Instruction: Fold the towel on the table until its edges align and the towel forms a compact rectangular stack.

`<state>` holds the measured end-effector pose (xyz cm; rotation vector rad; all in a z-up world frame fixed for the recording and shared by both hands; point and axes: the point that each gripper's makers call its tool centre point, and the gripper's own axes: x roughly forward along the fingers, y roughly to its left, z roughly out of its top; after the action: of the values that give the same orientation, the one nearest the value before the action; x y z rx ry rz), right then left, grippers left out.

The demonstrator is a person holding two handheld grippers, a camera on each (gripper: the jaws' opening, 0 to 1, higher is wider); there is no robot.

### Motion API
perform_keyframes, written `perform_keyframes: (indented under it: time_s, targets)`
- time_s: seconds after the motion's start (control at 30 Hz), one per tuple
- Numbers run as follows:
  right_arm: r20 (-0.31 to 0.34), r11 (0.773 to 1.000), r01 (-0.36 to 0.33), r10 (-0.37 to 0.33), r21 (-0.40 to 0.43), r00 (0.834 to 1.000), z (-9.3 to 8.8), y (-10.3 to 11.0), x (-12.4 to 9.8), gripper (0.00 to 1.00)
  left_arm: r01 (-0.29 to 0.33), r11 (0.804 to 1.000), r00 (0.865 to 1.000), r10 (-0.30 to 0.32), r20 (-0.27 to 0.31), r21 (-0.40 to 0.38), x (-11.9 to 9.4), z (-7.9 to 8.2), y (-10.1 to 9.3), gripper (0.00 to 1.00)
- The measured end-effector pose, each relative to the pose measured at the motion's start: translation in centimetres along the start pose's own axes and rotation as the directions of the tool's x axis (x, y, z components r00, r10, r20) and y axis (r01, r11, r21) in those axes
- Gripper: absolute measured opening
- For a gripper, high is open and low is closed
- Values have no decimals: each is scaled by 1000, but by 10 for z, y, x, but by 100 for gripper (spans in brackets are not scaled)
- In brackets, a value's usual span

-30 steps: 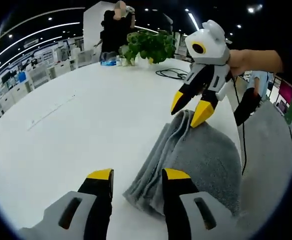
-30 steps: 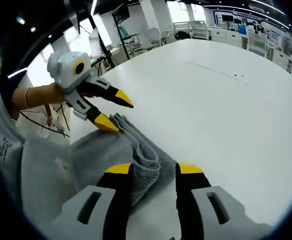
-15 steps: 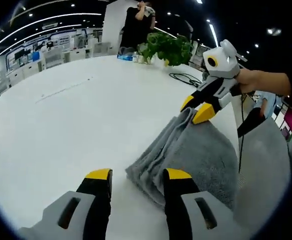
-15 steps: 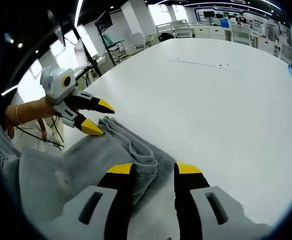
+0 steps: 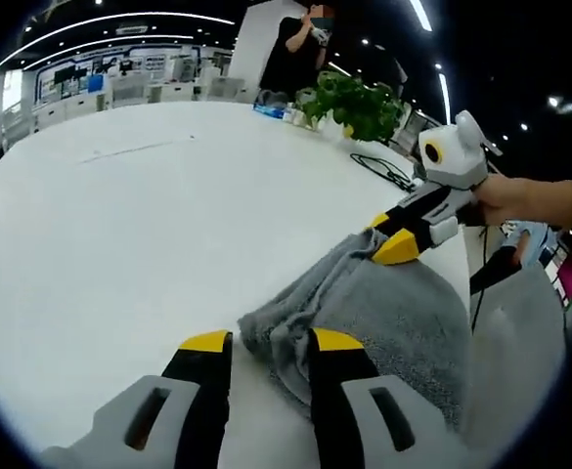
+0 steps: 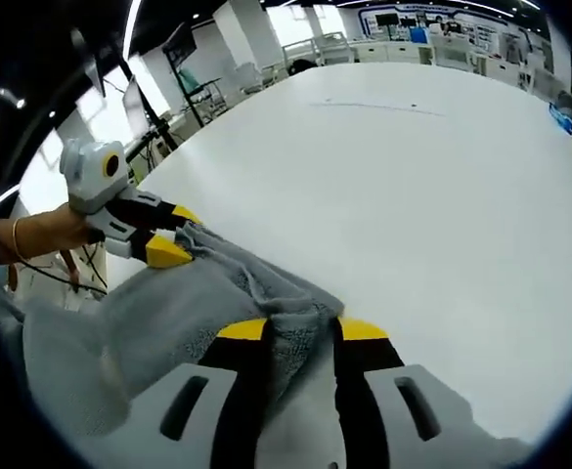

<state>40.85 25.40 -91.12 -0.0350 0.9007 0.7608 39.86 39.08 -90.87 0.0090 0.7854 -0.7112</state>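
Grey towel (image 5: 383, 313) pinched at both corners.
We see the left gripper (image 5: 263, 344) and right gripper (image 6: 303, 330) each clamped on bunched edges; broad bare white table (image 5: 119, 225) beyond.

left gripper (image 5: 262, 344) clamped, right gripper (image 6: 302, 330) clamped

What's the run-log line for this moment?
left gripper: shut on towel | right gripper: shut on towel | table | fold unfinished

Your grey towel (image 5: 383, 303) (image 6: 217, 293) lies on the white surface (image 5: 119, 234) (image 6: 432, 186), bunched into soft, rumpled layered folds along one side, its edges uneven, with a flatter stretch spreading toward you.
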Motion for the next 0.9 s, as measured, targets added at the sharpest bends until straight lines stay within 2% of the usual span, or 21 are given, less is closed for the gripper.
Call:
perform_keyframes:
  time_s: [0.13, 0.27, 0.57, 0.67, 0.77, 0.9]
  targets:
    - [14, 1000, 11, -11, -11, 1000, -1, 4, -1, 19, 6, 1000, 1000, -6, -19, -11, 2, 1, 0, 26]
    - [20, 1000, 2, -3, 20, 1000, 1, 0, 1, 17, 19, 1000, 999, -19, -31, 4, 3, 2, 0, 24]
    - [39, 999, 52, -52, -8, 998, 20, -12, 13, 16, -11, 999, 1000, 11, -7, 36, 12, 17, 13, 23]
    - [43, 998, 64, -64, 1, 997, 27, -18, 17, 16, -49, 994, 999, 49, 2, 95, 17, 26, 20, 22]
    - [38, 994, 102, -101, -25, 994, 35, -22, 22, 15, -84, 979, 996, 84, 6, 187, 23, 37, 26, 20]
    - [50, 994, 112, -112, 3, 992, 45, -33, 27, 15, -100, 964, 995, 102, 7, 245, 32, 50, 36, 19]
